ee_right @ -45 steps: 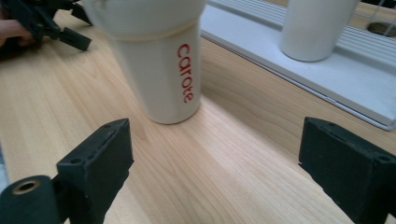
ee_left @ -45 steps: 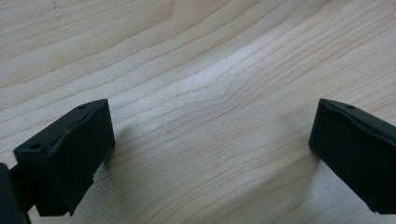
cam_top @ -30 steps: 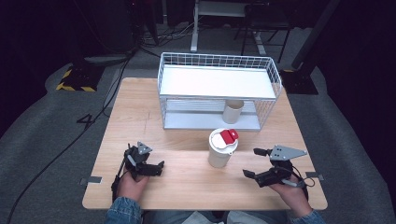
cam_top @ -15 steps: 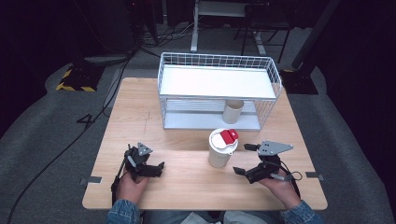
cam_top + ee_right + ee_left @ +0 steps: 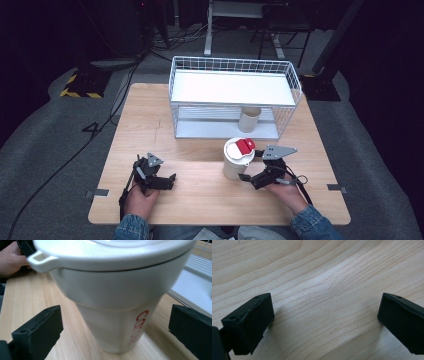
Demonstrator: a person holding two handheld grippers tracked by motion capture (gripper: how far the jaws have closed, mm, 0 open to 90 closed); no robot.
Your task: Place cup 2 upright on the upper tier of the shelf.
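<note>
The right gripper [image 5: 248,166] is brought in leftward — from well apart to just beside the tall white lidded cup with a red tab [image 5: 237,158] — jaws spread wide around it.

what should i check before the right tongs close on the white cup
1. Right tongs open: ok, jaws spread wide.
2. White cup between the jaws: ok in the right gripper view, apart from both.
3. Cup upright on the table: ok.
4. Lid seated: ok by what shows.
5. Left tongs out of the way: ok, open over bare wood.
6. Cup's weight or contents: cannot tell.
</note>
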